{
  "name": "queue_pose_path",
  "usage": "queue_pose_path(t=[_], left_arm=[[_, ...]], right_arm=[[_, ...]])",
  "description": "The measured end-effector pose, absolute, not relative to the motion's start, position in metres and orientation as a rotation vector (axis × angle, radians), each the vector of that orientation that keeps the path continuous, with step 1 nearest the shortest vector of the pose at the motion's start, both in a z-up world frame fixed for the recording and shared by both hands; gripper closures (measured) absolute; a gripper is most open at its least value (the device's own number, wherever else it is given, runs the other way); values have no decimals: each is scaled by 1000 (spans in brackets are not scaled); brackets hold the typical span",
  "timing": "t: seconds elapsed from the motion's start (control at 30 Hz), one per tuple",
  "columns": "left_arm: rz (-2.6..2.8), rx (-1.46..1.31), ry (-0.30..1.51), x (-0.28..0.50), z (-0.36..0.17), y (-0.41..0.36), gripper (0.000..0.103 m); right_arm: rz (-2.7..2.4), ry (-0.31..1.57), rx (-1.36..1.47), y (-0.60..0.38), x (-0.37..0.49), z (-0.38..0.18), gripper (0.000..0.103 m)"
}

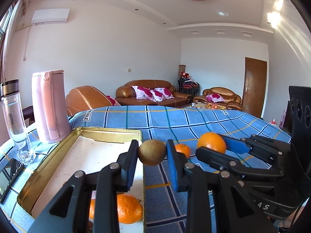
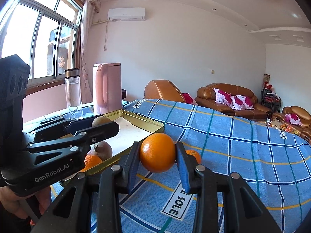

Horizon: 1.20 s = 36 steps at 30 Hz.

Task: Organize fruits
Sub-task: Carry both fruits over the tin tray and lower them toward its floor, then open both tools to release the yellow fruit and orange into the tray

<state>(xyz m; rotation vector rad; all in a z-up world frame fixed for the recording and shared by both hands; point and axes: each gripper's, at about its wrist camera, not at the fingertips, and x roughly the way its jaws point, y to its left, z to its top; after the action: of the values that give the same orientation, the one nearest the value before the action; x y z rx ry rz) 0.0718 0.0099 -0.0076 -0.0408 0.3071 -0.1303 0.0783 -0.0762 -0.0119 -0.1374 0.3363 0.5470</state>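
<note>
Left gripper [image 1: 152, 153] pinches a brownish-green round fruit [image 1: 152, 152] between its blue pads, held in the air right over the near right rim of the gold tin tray [image 1: 108, 134]. Right gripper [image 2: 157, 153] clamps an orange [image 2: 157, 152], hanging above the blue plaid cloth [image 2: 243, 145], with the tray lying to its left. Tray already holds a mandarin [image 1: 127, 208] and a brown fruit [image 2: 103, 149]. Small mandarin [image 1: 182, 149] sits loose on the cloth beyond both. Left hand is nearer the tray; likely drops first.
</note>
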Motion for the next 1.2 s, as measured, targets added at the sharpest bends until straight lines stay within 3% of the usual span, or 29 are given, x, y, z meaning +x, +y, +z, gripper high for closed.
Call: queue_pose_path(t=[1.2], left_arm=[[70,-89,399,62,-23,100,73]], right_arm=[[731,361,-230,16,62,-21,65]])
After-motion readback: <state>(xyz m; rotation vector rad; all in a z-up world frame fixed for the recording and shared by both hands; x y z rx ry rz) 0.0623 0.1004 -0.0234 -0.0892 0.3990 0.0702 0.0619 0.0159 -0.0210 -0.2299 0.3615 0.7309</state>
